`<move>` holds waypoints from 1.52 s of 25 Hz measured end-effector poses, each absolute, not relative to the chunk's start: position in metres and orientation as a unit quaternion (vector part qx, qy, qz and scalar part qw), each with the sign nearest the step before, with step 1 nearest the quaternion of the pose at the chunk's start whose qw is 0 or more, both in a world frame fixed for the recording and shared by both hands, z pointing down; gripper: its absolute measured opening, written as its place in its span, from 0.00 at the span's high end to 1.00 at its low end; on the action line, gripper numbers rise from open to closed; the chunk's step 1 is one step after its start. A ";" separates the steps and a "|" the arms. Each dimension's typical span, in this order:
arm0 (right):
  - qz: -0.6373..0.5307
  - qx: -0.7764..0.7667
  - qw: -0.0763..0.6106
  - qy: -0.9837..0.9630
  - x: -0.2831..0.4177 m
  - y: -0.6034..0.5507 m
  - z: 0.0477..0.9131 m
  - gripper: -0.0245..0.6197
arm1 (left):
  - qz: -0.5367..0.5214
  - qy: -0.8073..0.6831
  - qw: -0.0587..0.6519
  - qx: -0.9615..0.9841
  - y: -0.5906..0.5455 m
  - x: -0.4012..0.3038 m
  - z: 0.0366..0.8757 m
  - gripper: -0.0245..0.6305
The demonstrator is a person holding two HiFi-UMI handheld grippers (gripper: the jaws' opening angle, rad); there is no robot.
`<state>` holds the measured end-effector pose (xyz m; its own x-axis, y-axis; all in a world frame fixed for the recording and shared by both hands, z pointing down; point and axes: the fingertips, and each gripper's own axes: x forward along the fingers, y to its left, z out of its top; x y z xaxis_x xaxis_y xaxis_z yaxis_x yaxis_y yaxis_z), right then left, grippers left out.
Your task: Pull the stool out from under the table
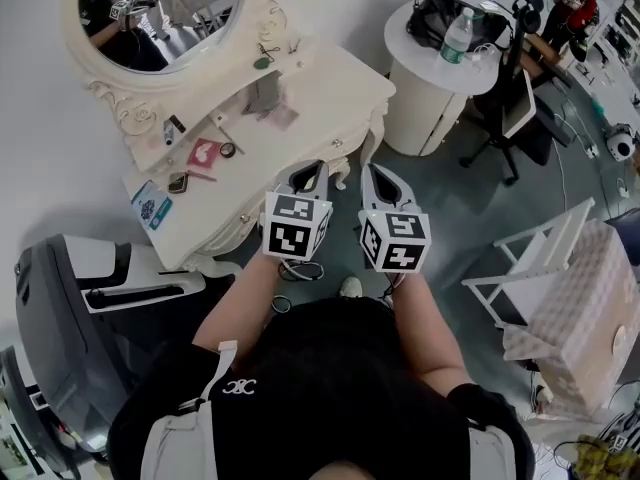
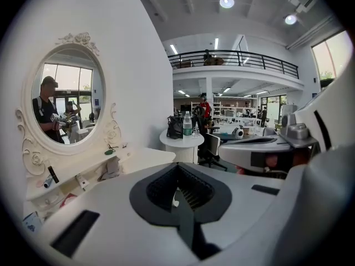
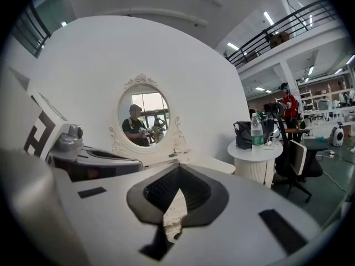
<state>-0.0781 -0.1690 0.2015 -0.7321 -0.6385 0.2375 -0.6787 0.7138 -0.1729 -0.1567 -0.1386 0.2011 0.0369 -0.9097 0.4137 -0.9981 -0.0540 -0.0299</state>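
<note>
A cream dressing table (image 1: 335, 80) with an oval mirror (image 1: 165, 8) stands against the wall, ahead of me and to the left. No view shows a stool; the tabletop and both grippers hide the space under the table. My left gripper (image 1: 308, 180) and right gripper (image 1: 385, 182) are held side by side at the table's front edge, above the floor. Both point forward, both have their jaws shut, and neither holds anything. The left gripper view shows its closed tips (image 2: 177, 165) in front of the tabletop (image 2: 145, 158). The right gripper (image 3: 178, 169) likewise faces the mirror (image 3: 145, 115).
Small cosmetics lie on the tabletop (image 1: 205, 153). To the right stand a round white side table (image 1: 430, 88) with a bottle (image 1: 457, 36) and black bag, an office chair (image 1: 515, 108) and a white rack (image 1: 545, 258). A grey machine (image 1: 80, 298) sits at the left.
</note>
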 end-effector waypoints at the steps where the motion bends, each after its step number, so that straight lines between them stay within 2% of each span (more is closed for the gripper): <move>1: 0.129 0.350 0.081 -0.924 -0.079 -0.175 0.205 0.95 | 0.167 -0.676 0.136 0.705 -0.143 -0.155 0.204 0.96; 12: 0.220 0.329 0.143 -0.907 -0.079 -0.211 0.287 0.95 | 0.222 -0.683 0.175 0.673 -0.158 -0.159 0.247 0.96; 19: 0.296 0.315 0.146 -0.890 -0.099 -0.231 0.330 0.95 | 0.248 -0.658 0.200 0.682 -0.180 -0.168 0.278 0.96; 32: 0.369 0.322 0.191 -0.851 -0.099 -0.241 0.454 0.95 | 0.283 -0.572 0.282 0.716 -0.214 -0.171 0.424 0.96; 38: 0.371 0.332 0.210 -0.841 -0.116 -0.247 0.540 0.95 | 0.287 -0.560 0.316 0.710 -0.223 -0.185 0.517 0.96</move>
